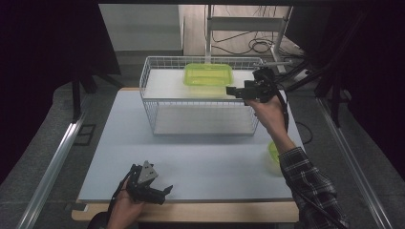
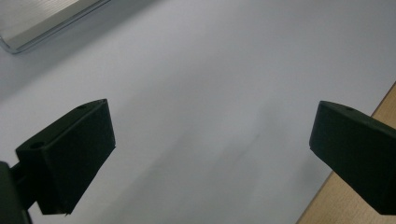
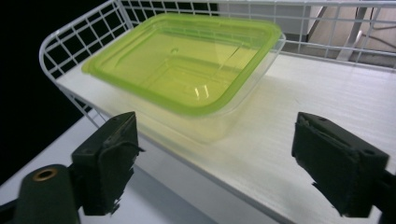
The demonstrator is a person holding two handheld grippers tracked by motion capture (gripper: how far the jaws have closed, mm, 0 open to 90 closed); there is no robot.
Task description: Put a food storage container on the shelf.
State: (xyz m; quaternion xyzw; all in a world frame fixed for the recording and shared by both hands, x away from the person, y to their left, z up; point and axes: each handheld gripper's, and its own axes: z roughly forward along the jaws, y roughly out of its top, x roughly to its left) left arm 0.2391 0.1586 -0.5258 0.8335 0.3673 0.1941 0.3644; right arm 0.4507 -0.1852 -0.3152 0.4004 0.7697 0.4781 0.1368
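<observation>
A clear container with a lime-green lid [image 1: 208, 74] [image 3: 182, 60] sits on the upper white shelf [image 3: 327, 93] of a white wire basket [image 1: 191, 112] at the back of the table. My right gripper [image 1: 235, 91] [image 3: 219, 147] hovers at the basket's right side, level with that shelf. It is open and its jaws point at the container from a short distance without touching it. My left gripper [image 1: 164, 194] [image 2: 210, 140] rests low near the table's front left edge, open, with bare tabletop between its jaws.
The pale table [image 1: 191, 162] has a wooden front edge [image 2: 359, 186]. A second lime-green item [image 1: 272, 153] lies at the table's right side, partly hidden by the person's right forearm. The basket's lower shelf [image 1: 200, 120] holds nothing. Cables and a metal frame [image 1: 248, 24] lie behind the basket.
</observation>
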